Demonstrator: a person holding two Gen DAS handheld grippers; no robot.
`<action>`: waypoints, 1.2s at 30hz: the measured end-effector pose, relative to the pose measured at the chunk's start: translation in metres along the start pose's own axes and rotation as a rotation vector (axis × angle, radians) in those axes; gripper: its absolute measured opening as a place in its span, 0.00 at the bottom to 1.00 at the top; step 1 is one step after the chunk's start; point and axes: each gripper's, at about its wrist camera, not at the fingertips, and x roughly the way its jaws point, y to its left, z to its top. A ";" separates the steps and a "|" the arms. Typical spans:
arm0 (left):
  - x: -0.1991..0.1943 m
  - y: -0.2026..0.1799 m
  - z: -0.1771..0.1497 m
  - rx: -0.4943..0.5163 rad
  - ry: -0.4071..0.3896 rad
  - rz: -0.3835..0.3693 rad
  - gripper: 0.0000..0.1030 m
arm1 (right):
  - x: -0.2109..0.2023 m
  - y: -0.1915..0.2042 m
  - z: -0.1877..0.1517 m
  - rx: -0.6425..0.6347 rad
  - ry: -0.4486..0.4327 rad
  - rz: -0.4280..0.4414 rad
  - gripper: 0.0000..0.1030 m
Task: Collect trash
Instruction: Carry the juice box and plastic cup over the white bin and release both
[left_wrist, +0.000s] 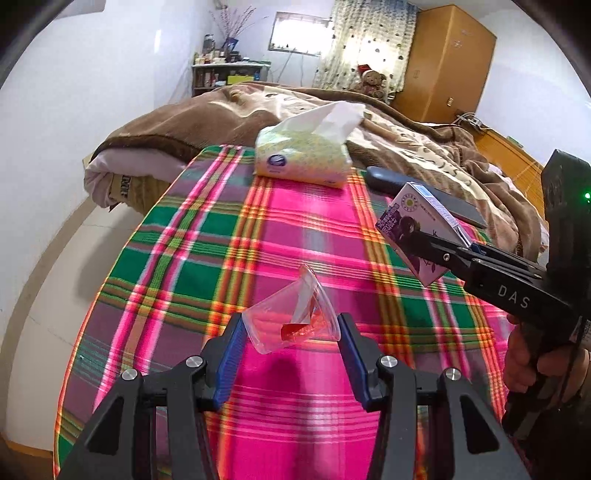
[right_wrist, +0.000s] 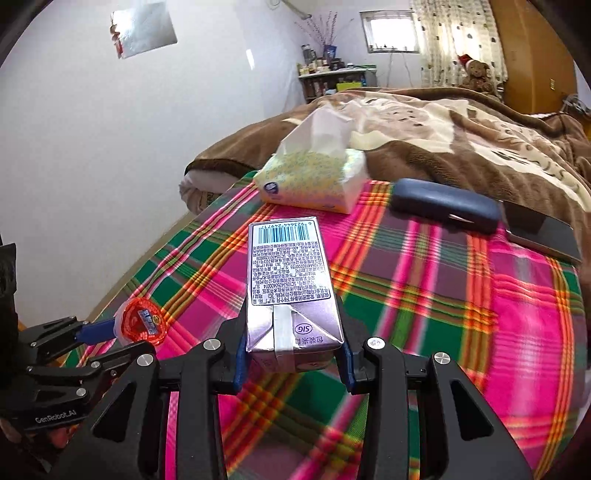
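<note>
My left gripper is shut on a clear plastic jelly cup with a red lid, held above the plaid cloth. The cup with its red lid and the left gripper also show at the lower left of the right wrist view. My right gripper is shut on a purple drink carton, held above the cloth. The carton and the right gripper show at the right of the left wrist view.
A yellow tissue pack lies at the cloth's far edge. A dark blue glasses case and a phone lie to its right. A brown blanket covers the bed behind. A wooden wardrobe stands at the back.
</note>
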 end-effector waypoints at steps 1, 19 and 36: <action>-0.003 -0.007 0.000 0.012 -0.006 -0.004 0.49 | -0.004 -0.004 -0.001 0.008 -0.005 -0.006 0.38; -0.019 -0.147 0.004 0.189 -0.055 -0.155 0.49 | -0.105 -0.088 -0.038 0.125 -0.105 -0.167 0.38; -0.001 -0.286 0.004 0.338 -0.021 -0.323 0.49 | -0.185 -0.180 -0.081 0.287 -0.155 -0.390 0.38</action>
